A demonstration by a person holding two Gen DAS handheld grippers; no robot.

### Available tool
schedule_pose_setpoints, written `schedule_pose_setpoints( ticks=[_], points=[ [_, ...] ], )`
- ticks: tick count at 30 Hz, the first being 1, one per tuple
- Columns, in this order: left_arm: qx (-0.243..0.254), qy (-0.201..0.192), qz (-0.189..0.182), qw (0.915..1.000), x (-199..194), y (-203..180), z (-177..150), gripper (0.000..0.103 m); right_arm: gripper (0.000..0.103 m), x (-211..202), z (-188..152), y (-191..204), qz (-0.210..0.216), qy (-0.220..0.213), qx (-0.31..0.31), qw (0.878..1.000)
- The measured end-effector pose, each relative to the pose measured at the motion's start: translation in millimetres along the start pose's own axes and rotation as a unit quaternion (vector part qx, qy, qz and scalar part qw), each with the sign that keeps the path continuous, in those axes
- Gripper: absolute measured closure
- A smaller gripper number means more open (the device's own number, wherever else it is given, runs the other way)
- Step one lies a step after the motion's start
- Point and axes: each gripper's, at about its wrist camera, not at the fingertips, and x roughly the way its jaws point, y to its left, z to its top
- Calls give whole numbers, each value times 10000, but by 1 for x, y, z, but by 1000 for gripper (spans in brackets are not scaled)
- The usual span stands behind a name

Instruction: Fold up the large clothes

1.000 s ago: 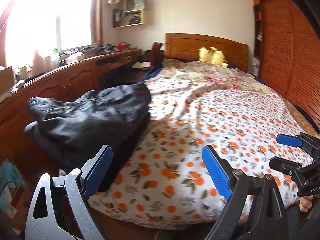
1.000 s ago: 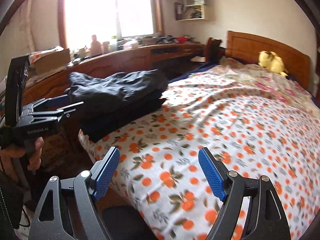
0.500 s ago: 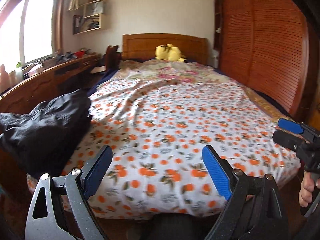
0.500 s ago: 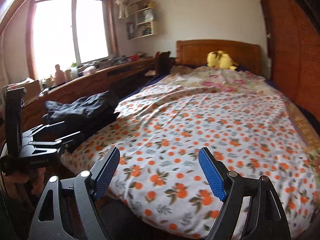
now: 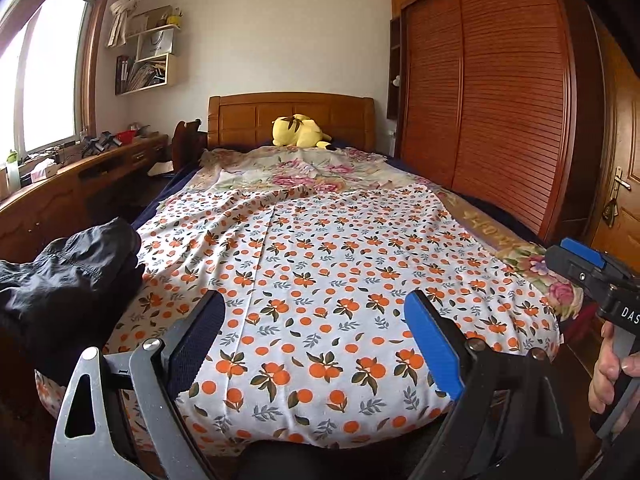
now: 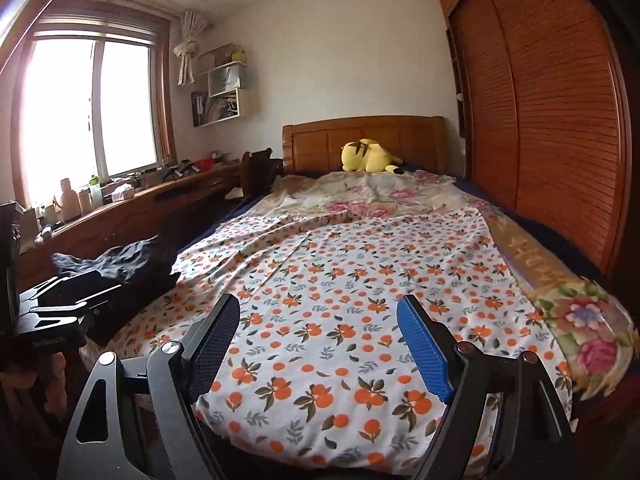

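Left wrist view looks down the length of a bed (image 5: 320,264) from its foot, with the left gripper (image 5: 316,344) spread wide and holding nothing; the right gripper (image 6: 320,344) is equally spread and empty. The dark clothes (image 5: 68,280) lie in a rumpled heap at the bed's near left corner, right at the edge.

That placement is the risk, as I judge it: a pull from the wrong side could drag the heap off the mattress, and since the pile seems to be several layers (how many garments I cannot tell), a pinch may catch more than one. The loose orange-print sheet (image 5: 340,280) could also be gathered up with the cloth.

A floral blanket (image 6: 360,196) covers the far end, a yellow plush toy (image 5: 300,132) sits by the wooden headboard (image 5: 288,114), a slatted wardrobe (image 5: 500,100) lines the right wall, and a cluttered bench (image 6: 160,196) runs under the window (image 6: 92,112).
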Motion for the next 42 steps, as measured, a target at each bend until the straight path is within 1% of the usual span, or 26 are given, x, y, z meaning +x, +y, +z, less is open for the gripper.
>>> schedule_pose_setpoints(
  ticks=[5,8,16,19,42],
  points=[
    [-8,2,13,10000,0,0,-1,11,21,-2,-2,0,-7,-32,-4,10000],
    [-33,12,41,10000,-3,3,-3,11,21,-1,-4,8,-19,-22,-27,10000],
    [-80,25,74,9999,-4,9,-5,11,21,18,3,5,31,0,21,10000],
    [-69,23,74,9999,-4,9,-4,11,21,24,2,5,-16,-30,-16,10000],
    [-67,14,75,9999,-5,8,-5,11,21,24,-3,-4,17,-113,-104,9999]
  ],
)
